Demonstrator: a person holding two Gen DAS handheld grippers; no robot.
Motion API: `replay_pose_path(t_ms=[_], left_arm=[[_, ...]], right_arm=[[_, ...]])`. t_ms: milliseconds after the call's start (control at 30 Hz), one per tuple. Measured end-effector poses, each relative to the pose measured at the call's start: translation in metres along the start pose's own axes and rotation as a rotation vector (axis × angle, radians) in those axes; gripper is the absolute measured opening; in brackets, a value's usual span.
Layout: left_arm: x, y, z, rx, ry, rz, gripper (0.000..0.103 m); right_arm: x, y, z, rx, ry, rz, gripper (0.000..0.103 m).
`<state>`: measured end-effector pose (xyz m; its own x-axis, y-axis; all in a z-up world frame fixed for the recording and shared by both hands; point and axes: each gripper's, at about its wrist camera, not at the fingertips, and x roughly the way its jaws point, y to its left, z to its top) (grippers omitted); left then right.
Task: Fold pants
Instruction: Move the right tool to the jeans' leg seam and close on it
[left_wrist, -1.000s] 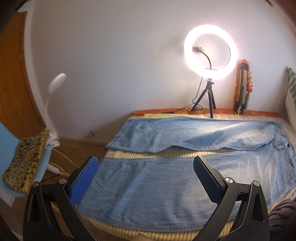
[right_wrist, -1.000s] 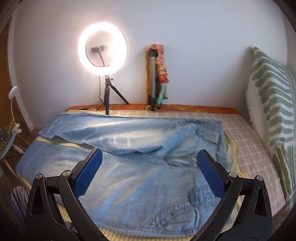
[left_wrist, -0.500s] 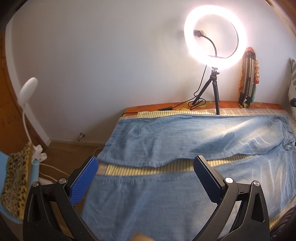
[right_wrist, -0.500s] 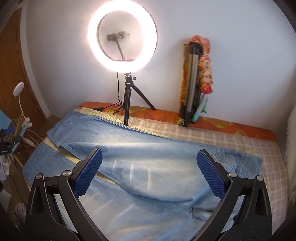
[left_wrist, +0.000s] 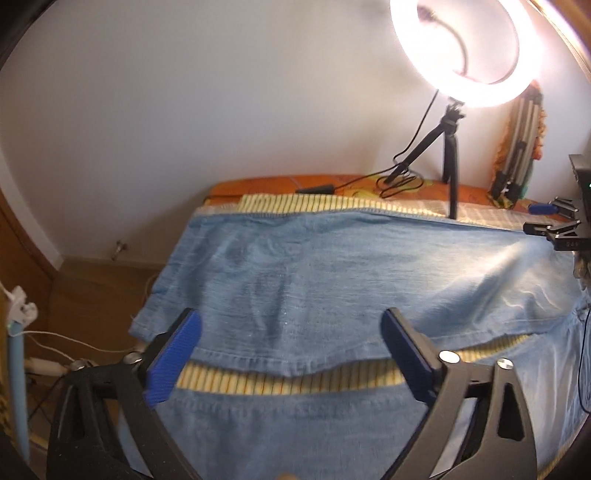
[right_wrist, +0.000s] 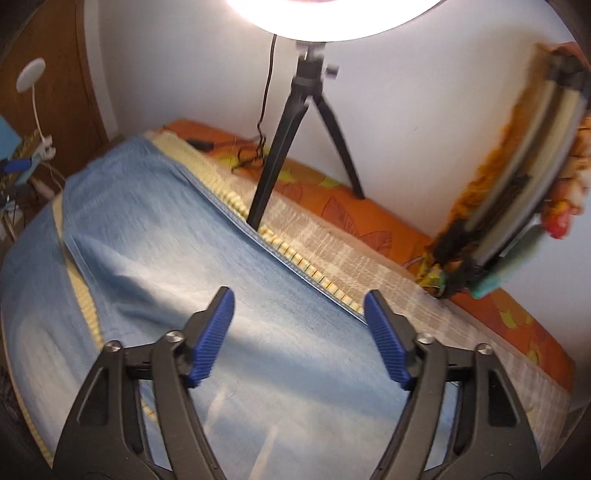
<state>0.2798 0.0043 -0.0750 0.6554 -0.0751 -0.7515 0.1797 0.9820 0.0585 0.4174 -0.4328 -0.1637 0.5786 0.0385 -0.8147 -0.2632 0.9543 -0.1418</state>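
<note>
Light blue jeans (left_wrist: 332, 273) lie spread flat on the bed with their two legs apart and a strip of yellow blanket (left_wrist: 280, 382) showing between them. My left gripper (left_wrist: 291, 332) hovers over the far leg's inner seam; its jaws are closing with nothing pinched between the blue pads. In the right wrist view the jeans (right_wrist: 177, 236) fill the lower left. My right gripper (right_wrist: 299, 314) hangs above the far leg near its outer edge, jaws closing, pads not touching the cloth.
A ring light on a black tripod (right_wrist: 295, 122) stands on the bed's far edge, its cable (left_wrist: 399, 177) trailing over the orange sheet (right_wrist: 388, 225). A folded tripod with cloth (right_wrist: 517, 192) leans on the wall. A white lamp (right_wrist: 31, 74) stands left, past the bed edge.
Both grippers have moved forward and lower toward the far leg of the jeans. Their jaws have narrowed, the right more than the left. The right view has rolled.
</note>
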Motion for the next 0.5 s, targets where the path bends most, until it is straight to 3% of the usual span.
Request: replay_pose_path(t_ms=[200,500], left_arm=[[0.038,-0.002,0.005,0.014,0.036,0.004,0.076],[0.072,-0.005,0.007,0.012,0.069,-0.027,0.074]], right_arm=[[0.05,-0.003,0.013,-0.039,0.059,0.078,0.049],[0.084,0.018,0.021,-0.129,0.12,0.102,0.037]])
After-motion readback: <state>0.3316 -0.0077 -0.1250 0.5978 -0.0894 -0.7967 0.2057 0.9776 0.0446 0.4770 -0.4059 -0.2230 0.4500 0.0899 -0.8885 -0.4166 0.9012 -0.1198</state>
